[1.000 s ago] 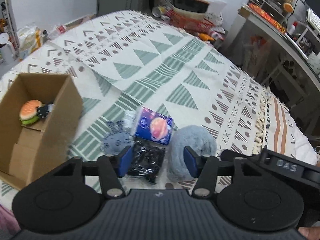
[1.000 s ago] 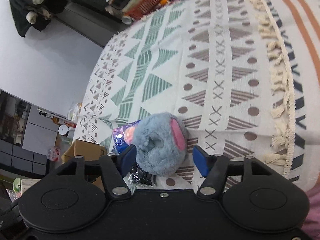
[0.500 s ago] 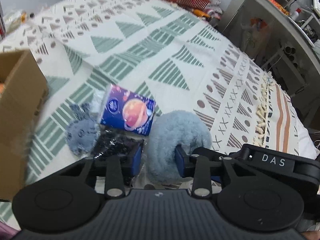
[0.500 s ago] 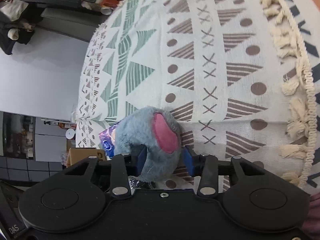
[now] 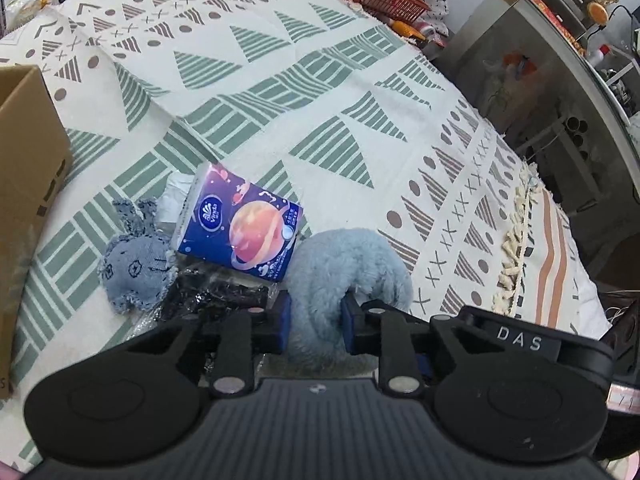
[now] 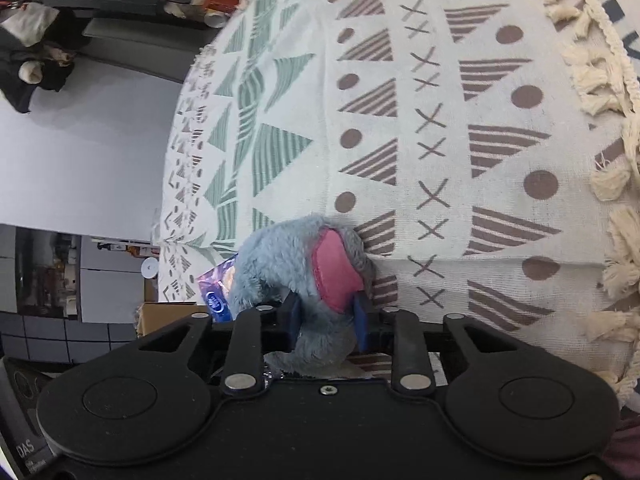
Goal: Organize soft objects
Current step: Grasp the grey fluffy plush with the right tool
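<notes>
Here, both of your tongs had closed on the same grey plush toy [image 5: 344, 268], which lay on the patterned blanket [image 5: 280, 80] at the near edge of the scene. Your left tongs [image 5: 314, 320] were nearly shut, their blue pads sunk into the fur on either side of the toy's near end. Your right tongs [image 6: 328, 316] were also nearly shut, pinching the toy just below its pink ear patch [image 6: 334, 276].

The step in hand looked like the grasp itself: the toy appeared still to rest on the blanket, not yet lifted. The next move probably called for raising it with both tongs together and carrying it left to the cardboard box [image 5: 28, 200], whose wall showed at the left edge of the left wrist view.

In the left wrist view the toy was curled, so its long axis bent: it ran from your tongs away toward the far right, then hooked back near. The pink patch faced the right wrist camera.

Just left of the toy, touching it, lay a blue tissue pack [image 5: 240, 224] printed with a planet. Nearer and left of that sat a dark crinkled packet [image 5: 216, 300], and further left a small grey knitted toy [image 5: 134, 264] with two ears pointing far.
</notes>
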Motion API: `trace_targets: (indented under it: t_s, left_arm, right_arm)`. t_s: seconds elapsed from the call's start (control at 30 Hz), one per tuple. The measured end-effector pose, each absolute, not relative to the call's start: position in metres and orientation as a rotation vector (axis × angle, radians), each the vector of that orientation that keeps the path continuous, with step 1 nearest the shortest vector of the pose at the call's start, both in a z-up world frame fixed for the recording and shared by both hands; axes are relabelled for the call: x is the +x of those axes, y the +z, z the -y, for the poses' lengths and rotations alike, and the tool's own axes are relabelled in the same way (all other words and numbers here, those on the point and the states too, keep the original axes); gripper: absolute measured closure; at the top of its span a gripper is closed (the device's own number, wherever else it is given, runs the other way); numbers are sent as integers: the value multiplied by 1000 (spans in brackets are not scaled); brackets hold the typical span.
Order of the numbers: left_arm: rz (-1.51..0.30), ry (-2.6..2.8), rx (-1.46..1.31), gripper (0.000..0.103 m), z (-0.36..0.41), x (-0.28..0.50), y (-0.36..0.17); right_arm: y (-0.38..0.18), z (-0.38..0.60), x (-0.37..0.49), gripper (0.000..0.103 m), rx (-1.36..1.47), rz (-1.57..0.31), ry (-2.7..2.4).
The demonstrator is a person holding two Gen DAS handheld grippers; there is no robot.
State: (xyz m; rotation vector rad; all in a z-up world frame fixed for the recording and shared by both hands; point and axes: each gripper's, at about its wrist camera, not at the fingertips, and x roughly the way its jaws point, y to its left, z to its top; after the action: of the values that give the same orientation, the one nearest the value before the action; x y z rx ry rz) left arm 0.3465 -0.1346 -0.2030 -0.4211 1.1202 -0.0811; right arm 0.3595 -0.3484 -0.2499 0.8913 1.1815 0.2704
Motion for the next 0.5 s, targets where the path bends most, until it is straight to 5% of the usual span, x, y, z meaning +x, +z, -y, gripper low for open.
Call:
trace_targets:
  t_s: [0.5]
  left_arm:
    - [-1062,-128,-412,81,116,317,-148]
  right_arm:
    - [-194,329,334,80,752,-1051,384]
